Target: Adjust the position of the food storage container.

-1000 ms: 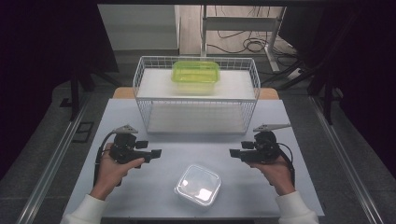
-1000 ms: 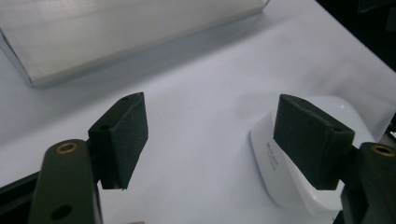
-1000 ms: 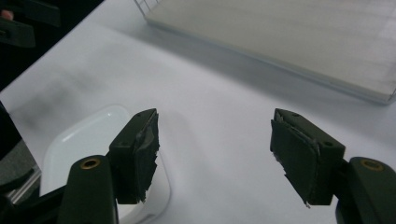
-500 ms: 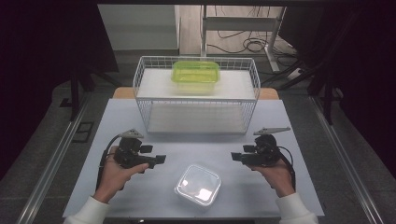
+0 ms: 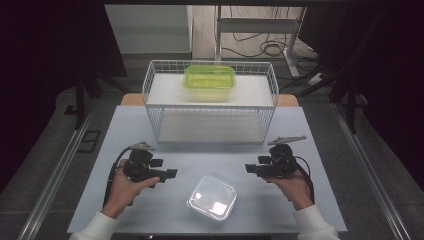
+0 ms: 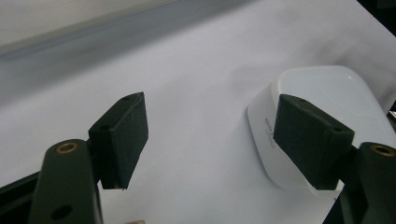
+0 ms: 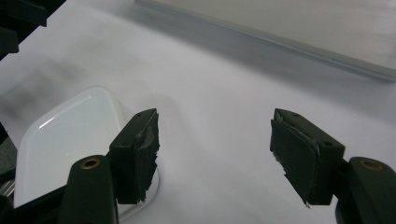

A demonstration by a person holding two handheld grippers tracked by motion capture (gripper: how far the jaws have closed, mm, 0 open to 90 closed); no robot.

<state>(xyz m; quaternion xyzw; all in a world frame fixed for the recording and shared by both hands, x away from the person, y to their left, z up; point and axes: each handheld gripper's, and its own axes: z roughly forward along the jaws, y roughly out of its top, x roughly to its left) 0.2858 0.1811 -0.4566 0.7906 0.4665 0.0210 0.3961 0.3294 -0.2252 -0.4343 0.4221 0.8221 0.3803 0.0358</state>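
the clear lidded container [image 5: 212, 198] sits near the worktop's [image 5: 320, 150] front edge, midway along it; the left tongs [image 5: 172, 173] and right tongs [image 5: 248, 168] flank it, both with jaws apart, touching nothing

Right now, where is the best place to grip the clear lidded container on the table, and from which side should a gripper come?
Probably its side walls, just under the lid rim. The clear container lies flat, low and rounded-square between the open left gripper and right gripper, so one gripper could come down from above and span two opposite sides.
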